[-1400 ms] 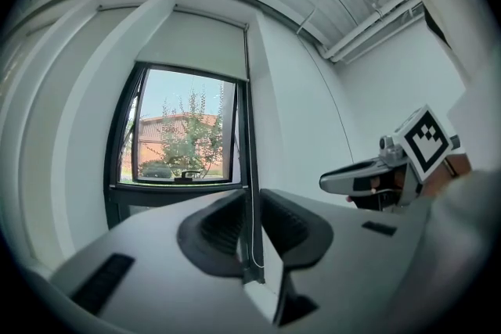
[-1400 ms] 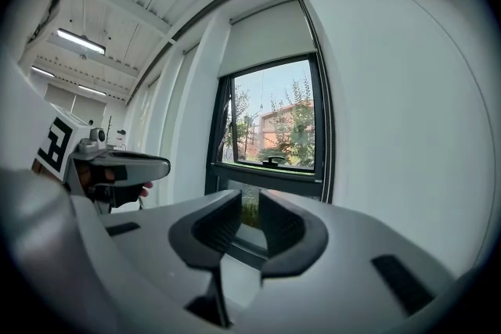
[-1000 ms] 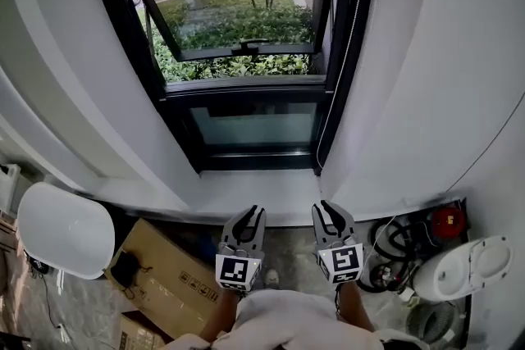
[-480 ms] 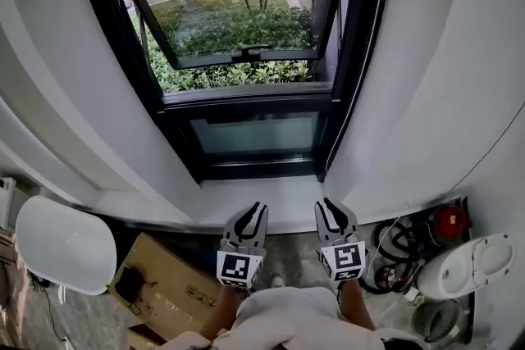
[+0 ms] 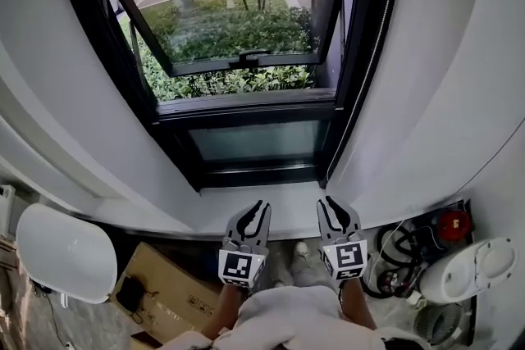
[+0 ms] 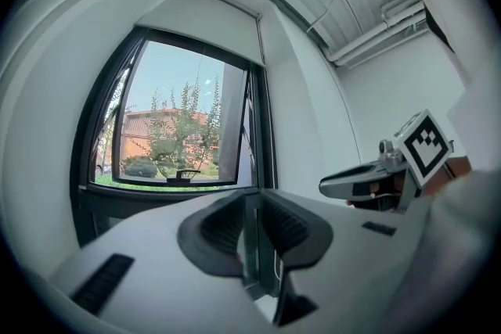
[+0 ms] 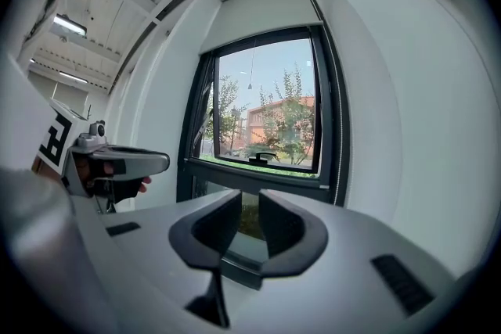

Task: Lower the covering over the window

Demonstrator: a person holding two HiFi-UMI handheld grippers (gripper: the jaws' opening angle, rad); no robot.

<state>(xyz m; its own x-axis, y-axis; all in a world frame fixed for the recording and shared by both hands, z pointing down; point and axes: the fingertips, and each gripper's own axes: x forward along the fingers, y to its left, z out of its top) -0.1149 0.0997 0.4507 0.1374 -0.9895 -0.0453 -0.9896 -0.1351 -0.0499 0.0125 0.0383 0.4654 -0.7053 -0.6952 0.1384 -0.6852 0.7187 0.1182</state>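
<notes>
A black-framed window (image 5: 238, 37) with its sash tilted outward fills the wall ahead. Its white covering (image 7: 262, 16) hangs only over the top part of the opening, seen also in the left gripper view as the blind (image 6: 211, 16). A thin bead chain (image 5: 373, 37) runs down the right side of the frame. My left gripper (image 5: 261, 207) and right gripper (image 5: 328, 203) are held side by side just short of the white sill (image 5: 262, 194), pointing at the window. Each stands open by a narrow gap with nothing between its jaws. Neither touches the chain.
A white round seat (image 5: 66, 250) and a cardboard box (image 5: 164, 291) lie on the floor at the lower left. At the lower right are coiled cables (image 5: 398, 258), a red object (image 5: 449, 223) and a white appliance (image 5: 472, 266). White walls flank the window recess.
Both grippers and the head have moved forward toward the window; the sill and frame sit closer and lower in view. The jaws look the same.
</notes>
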